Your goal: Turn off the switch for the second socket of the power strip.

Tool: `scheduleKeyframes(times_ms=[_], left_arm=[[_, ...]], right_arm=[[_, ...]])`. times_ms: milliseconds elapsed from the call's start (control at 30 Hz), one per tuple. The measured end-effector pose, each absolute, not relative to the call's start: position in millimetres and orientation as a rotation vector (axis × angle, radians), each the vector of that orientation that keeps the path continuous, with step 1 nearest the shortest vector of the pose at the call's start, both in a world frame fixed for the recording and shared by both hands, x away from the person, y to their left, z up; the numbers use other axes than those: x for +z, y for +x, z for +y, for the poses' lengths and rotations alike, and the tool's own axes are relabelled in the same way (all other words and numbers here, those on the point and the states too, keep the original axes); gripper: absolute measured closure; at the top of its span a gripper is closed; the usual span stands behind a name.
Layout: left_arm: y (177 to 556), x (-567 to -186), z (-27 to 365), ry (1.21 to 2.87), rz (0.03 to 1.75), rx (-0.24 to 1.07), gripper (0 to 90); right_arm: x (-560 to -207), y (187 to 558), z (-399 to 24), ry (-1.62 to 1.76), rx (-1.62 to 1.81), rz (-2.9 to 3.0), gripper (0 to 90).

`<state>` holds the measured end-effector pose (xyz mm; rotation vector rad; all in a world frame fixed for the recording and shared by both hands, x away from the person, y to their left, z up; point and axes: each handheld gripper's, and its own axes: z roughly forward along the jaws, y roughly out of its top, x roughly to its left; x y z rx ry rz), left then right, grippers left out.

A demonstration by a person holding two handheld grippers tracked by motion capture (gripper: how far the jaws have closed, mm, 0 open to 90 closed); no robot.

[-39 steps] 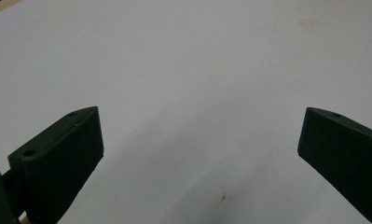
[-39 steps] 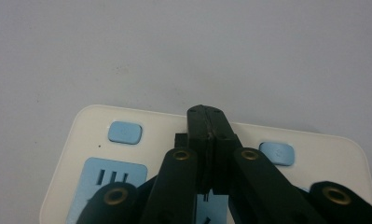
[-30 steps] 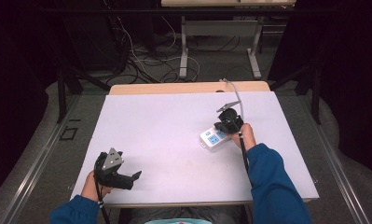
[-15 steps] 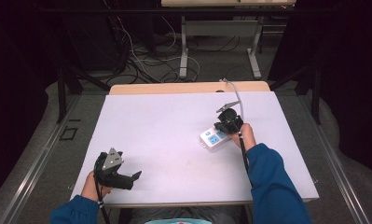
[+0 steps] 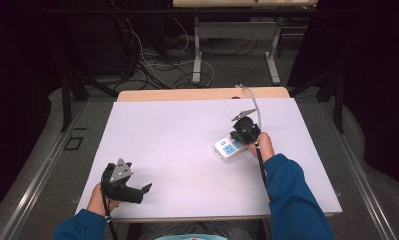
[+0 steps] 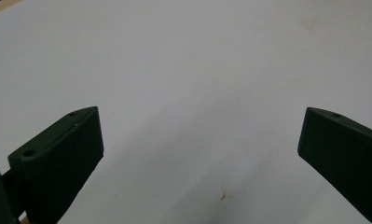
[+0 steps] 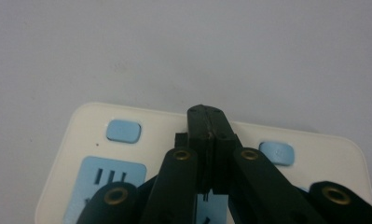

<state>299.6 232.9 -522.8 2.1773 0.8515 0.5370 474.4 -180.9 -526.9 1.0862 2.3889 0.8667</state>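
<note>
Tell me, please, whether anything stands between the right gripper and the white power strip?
Nothing visible does. The right gripper, jaws shut, is right over the white power strip, its tips above the top face between two blue buttons.

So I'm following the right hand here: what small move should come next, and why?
Probably press the right gripper straight down: its fingers are shut together, poised over the white power strip between two blue buttons. It may need a slight shift onto one first. The left gripper rests open, apart.

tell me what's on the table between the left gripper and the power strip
Nothing: in the high view only bare white table lies between the left gripper and the power strip.
</note>
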Motion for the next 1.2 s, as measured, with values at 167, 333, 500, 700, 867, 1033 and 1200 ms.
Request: scheduleKeyframes(times_ms=[167,333,500,700,867,1033,1200], left_arm=[[299.8,-522.9,232.9,2.177,0.850,0.535,0.1],[299.6,-522.3,232.7,2.185,0.849,0.531,0.1],[299.9,-522.4,232.8,2.188,0.847,0.532,0.1],[299.6,-522.4,232.6,2.185,0.850,0.530,0.1],[299.6,-522.4,232.5,2.185,0.849,0.531,0.1],[299.5,-522.4,232.4,2.187,0.847,0.531,0.1],[299.5,-522.2,232.4,2.192,0.844,0.536,0.1]], right_arm=[[-528.5,475.8,-185.2,1.111,0.919,2.390,90.0],[-528.3,474.3,-183.3,1.098,0.895,2.381,90.0],[-528.3,473.0,-180.7,1.068,0.867,2.379,90.0],[-528.2,472.2,-179.1,1.060,0.848,2.378,90.0],[-528.5,472.7,-180.3,1.071,0.861,2.373,90.0],[-528.8,472.7,-180.3,1.070,0.873,2.377,90.0],[-528.7,472.1,-180.2,1.074,0.878,2.378,90.0]])
